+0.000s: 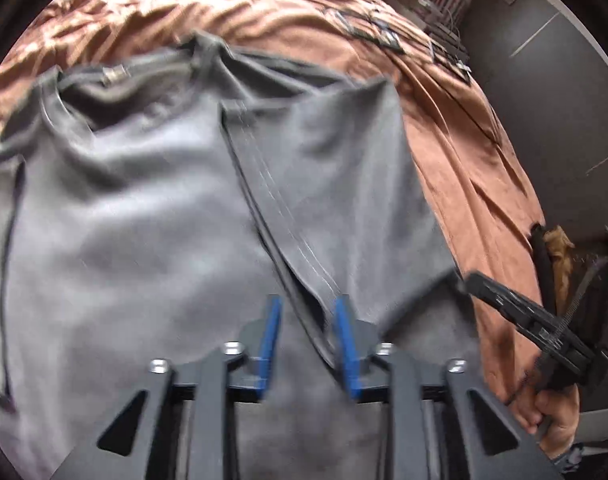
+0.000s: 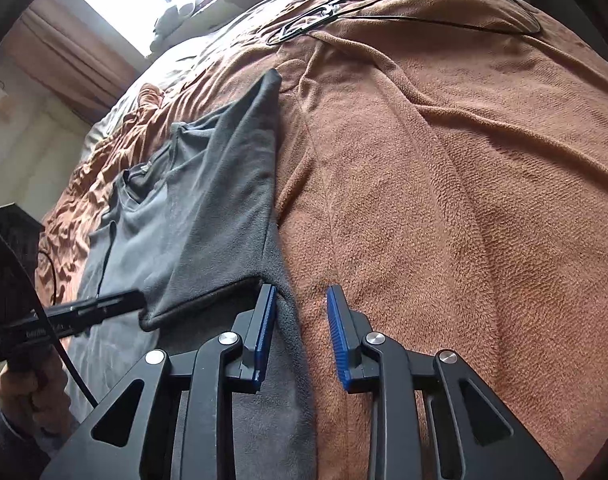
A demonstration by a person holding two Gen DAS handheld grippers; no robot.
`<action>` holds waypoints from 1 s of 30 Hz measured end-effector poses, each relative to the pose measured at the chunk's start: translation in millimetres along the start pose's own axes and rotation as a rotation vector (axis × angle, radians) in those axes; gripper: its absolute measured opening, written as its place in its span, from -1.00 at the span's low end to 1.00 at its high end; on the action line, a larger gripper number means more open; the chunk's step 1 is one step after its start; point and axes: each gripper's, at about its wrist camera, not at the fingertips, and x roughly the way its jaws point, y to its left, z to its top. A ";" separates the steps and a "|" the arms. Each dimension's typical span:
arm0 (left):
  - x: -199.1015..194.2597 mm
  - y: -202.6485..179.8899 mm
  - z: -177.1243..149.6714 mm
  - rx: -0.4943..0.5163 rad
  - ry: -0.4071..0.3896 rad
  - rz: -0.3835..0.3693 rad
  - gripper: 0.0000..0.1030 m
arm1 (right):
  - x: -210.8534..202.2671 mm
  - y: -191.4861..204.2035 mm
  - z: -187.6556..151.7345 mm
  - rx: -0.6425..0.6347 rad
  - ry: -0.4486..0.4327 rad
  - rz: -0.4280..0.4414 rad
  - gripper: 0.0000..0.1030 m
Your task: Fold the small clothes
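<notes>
Black hangers [image 2: 304, 28] in right view only

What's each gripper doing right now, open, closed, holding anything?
Left gripper: open, jaws straddling the hem of the grey T-shirt, not pinching it.
Right gripper: open, holding nothing, at the shirt's edge on the brown blanket.

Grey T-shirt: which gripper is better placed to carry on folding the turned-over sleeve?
Probably the left. The left gripper straddles the hem of the folded sleeve, jaws open. The right gripper sits at the T-shirt edge, mostly over the brown blanket.
</notes>
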 end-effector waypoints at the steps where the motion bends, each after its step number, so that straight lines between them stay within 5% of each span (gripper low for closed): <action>1: -2.0 4.3 6.6 -0.003 -0.017 0.005 -0.19 | -3.1 -0.4 1.2 0.002 -0.008 0.016 -0.54; 9: 10.7 24.6 58.8 0.005 -0.092 0.085 -0.17 | -4.1 -11.3 4.9 0.039 -0.040 0.096 -0.54; 22: 56.8 32.3 104.3 0.065 -0.134 0.185 -0.17 | 28.6 -0.9 10.6 0.023 -0.003 0.086 -0.54; 23: 58.8 31.5 105.7 0.072 -0.137 0.192 -0.23 | 31.5 0.8 10.3 0.017 0.002 0.075 -0.54; 24: 58.8 30.9 106.1 0.078 -0.150 0.197 -0.55 | 33.6 2.5 10.2 0.012 0.001 0.063 -0.54; 26: 57.9 31.4 106.3 0.076 -0.151 0.197 -0.83 | 34.9 3.7 10.7 0.010 -0.004 0.056 -0.55; 30: 47.4 34.2 102.7 0.069 -0.156 0.222 -0.87 | 36.1 -0.4 10.3 0.030 -0.006 0.058 -0.70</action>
